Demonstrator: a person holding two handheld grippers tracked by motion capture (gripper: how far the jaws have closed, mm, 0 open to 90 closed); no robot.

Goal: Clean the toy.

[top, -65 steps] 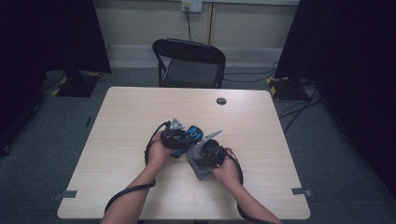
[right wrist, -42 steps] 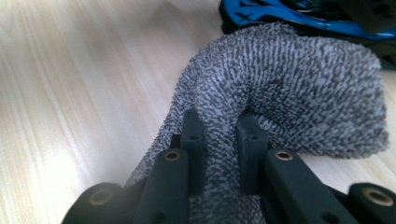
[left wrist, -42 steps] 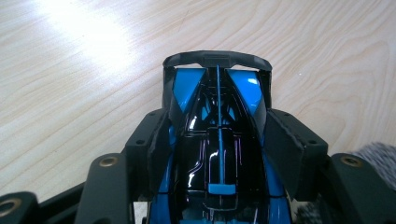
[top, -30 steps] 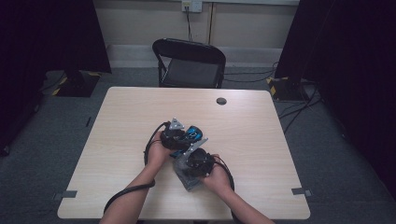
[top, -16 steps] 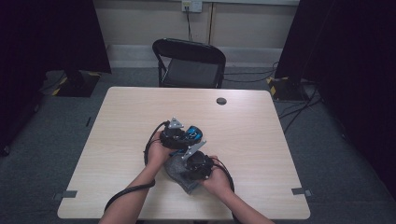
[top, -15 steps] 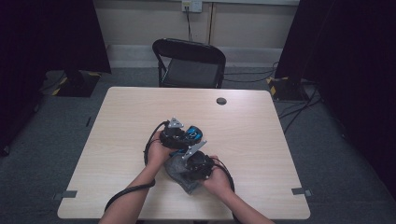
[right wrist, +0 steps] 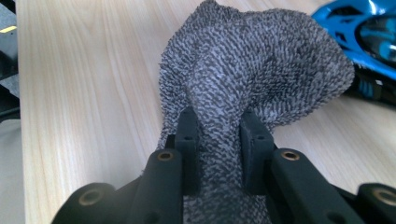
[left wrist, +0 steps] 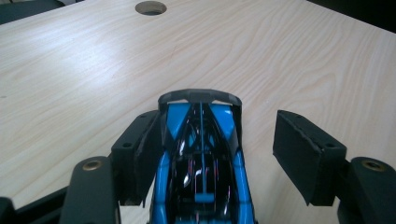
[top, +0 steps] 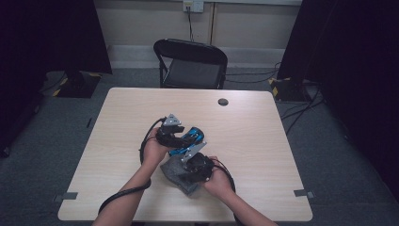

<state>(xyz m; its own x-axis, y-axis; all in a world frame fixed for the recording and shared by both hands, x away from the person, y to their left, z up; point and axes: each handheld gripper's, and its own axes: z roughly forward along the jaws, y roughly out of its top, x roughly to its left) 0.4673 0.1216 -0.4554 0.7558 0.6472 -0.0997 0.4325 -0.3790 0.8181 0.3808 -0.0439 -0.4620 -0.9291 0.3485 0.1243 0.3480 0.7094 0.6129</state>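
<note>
The bench (top: 263,141) is a pale wood-grain top; a round cable hole (top: 223,101) sits near its far edge, and a black folding chair (top: 190,63) stands beyond it.

My grey cloth (right wrist: 252,79) lies crumpled on the bench near the front edge, just beside the toy car. It is a coarse, nubby weave, mottled dark and light grey. In the right gripper view one fold rises between the jaws and swells into a rounded hump above them, its far edge close to the car's blue body.

The blue toy car (left wrist: 201,163) rests on the bench near the centre, just beyond the cloth. It has a bright blue body, a glossy black cockpit and a dark hoop-shaped wing at the end that points away from my left tool.

My left tool (left wrist: 219,154) is wide open — the car lies between its jaws. The left pad (left wrist: 140,154) sits against the car's flank; the right pad (left wrist: 303,154) stands clear of it, with bare bench showing in the gap.

My right tool (right wrist: 218,140) is closed most of the way — both pads press a bunched fold of the cloth, which holds them slightly apart.
</note>
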